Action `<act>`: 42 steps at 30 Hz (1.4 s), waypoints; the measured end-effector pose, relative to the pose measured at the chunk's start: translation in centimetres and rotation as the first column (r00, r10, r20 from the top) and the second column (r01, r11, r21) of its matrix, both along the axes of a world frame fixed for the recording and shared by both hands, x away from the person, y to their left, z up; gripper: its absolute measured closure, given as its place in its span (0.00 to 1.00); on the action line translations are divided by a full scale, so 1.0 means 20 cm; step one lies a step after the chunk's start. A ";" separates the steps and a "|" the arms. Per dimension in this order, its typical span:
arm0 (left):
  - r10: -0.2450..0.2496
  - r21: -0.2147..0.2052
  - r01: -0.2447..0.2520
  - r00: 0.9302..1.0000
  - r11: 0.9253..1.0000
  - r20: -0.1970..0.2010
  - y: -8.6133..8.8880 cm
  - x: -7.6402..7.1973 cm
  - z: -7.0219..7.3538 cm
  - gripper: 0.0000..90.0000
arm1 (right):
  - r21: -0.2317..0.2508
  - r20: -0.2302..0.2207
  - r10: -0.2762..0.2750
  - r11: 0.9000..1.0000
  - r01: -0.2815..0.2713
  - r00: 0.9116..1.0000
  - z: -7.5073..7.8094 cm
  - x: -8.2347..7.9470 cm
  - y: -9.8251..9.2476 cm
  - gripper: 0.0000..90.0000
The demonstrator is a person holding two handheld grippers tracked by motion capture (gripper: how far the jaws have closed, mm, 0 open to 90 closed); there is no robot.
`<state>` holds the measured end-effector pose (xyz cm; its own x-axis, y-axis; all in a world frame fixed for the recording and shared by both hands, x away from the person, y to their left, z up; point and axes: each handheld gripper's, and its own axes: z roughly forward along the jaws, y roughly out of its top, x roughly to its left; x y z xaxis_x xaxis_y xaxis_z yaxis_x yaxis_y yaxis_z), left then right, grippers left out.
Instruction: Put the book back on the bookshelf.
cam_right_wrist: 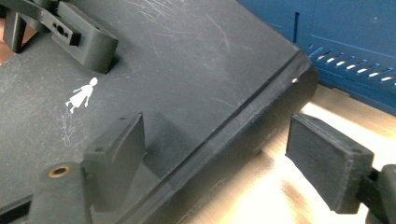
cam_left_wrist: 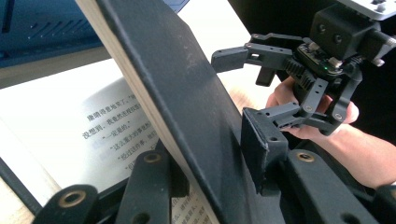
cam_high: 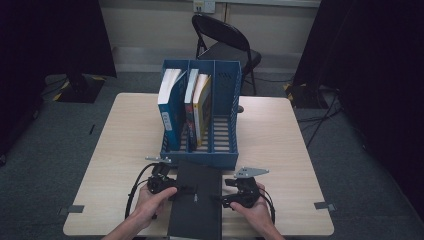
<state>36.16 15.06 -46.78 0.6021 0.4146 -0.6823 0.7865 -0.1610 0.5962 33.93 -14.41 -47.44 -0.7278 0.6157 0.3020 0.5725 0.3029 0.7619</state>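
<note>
Your left gripper pinches the front cover of the black book: in the left gripper view one jaw lies beneath the raised cover, over the printed page, while the other presses on the cover's dark outer face. Your right gripper stands spread; in the right gripper view one pad rests over the cover and the other hangs clear beside the spine edge, above the table, so neither side clamps.

The black book lies at the near edge of the table, between your two hands, just short of the blue file rack. Its long axis runs near to far, one short end pointing toward the rack and the other toward you. The spine runs along its right side, and the cover lifts from the left.

Inside the rack, a blue-spined book stands upright in the left compartment, and two more books lean together in the middle compartment. A black folding chair stands beyond the far edge.
</note>
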 end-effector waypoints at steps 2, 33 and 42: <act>-0.002 -0.003 0.002 1.000 1.000 0.008 0.00 -0.01 0.01 0.72 | 0.008 -0.006 -0.001 1.000 0.001 1.000 0.00 0.00 0.00 0.17; -0.101 -0.031 0.110 0.975 0.993 0.198 0.02 -0.11 0.12 0.79 | 0.196 -0.160 0.156 0.973 -0.124 0.975 -0.03 0.05 -0.01 0.08; -0.094 -0.044 0.111 0.953 0.993 0.289 0.04 -0.14 0.20 0.81 | 0.186 -0.085 0.129 0.976 -0.111 0.988 0.10 0.03 0.00 0.15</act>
<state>33.43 15.83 -42.77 0.8128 0.3048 -0.4965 0.5627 -0.1898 0.8046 34.60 -14.33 -45.36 -0.7552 0.4551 0.4718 0.6134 0.2368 0.7534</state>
